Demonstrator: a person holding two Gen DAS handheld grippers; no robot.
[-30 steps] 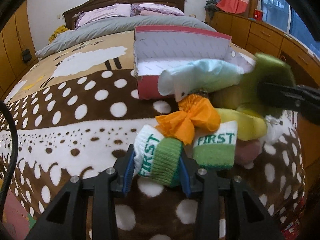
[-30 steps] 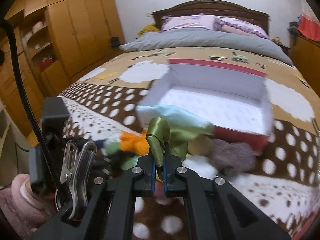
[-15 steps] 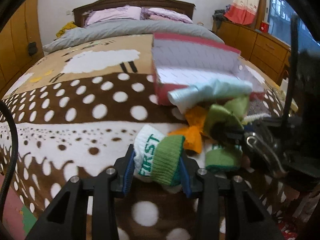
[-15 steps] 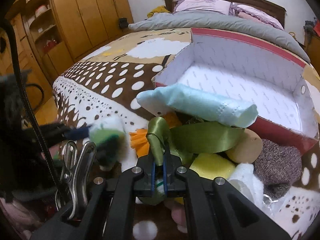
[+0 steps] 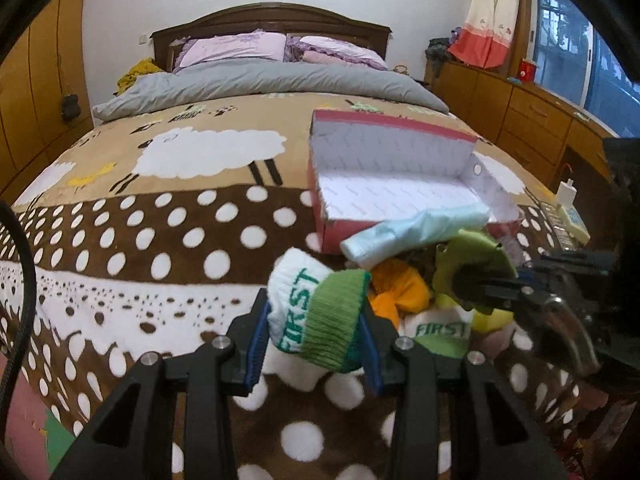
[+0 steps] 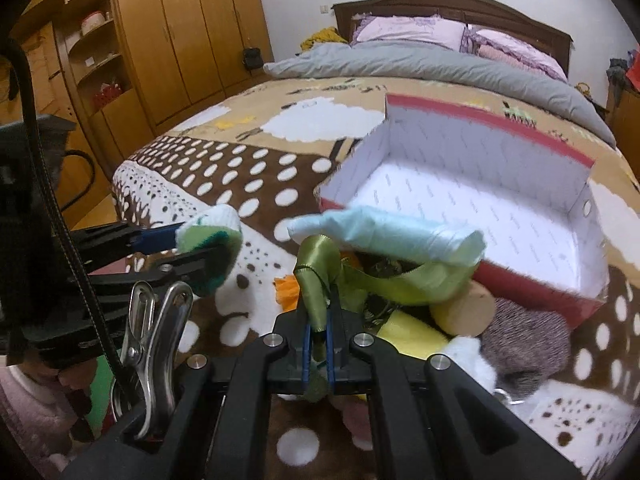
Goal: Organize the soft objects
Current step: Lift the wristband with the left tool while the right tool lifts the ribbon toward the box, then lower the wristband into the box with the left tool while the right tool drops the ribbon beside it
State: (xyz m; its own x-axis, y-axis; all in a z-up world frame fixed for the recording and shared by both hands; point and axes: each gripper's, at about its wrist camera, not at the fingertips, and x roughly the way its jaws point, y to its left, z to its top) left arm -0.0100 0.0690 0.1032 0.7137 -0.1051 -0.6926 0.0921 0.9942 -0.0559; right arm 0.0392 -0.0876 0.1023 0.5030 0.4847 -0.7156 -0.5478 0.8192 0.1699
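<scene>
My left gripper (image 5: 314, 340) is shut on a rolled white and green sock (image 5: 320, 316) marked FIRST, held above the bedspread; it shows in the right wrist view too (image 6: 212, 244). My right gripper (image 6: 317, 344) is shut on a green satin ribbon (image 6: 320, 276) that trails over the pile. The pile lies before an open red box (image 5: 400, 196) (image 6: 480, 184) with a white inside: a pale blue roll (image 6: 384, 232), an orange bow (image 5: 400, 292), a second FIRST sock (image 5: 440, 334), a yellow piece (image 6: 412, 336), a tan roll (image 6: 464, 308), a grey knit (image 6: 524, 344).
The polka-dot and sheep bedspread (image 5: 160, 232) covers the bed, with a grey duvet (image 5: 272, 80) and pillows at the far end. Wooden wardrobes (image 6: 180, 40) stand left, a wooden dresser (image 5: 520, 120) right. A metal clip (image 6: 160, 320) hangs on my right gripper.
My left gripper has lifted the FIRST sock up and left, away from the pile. My right gripper still holds the green ribbon and has drawn back slightly from the box.
</scene>
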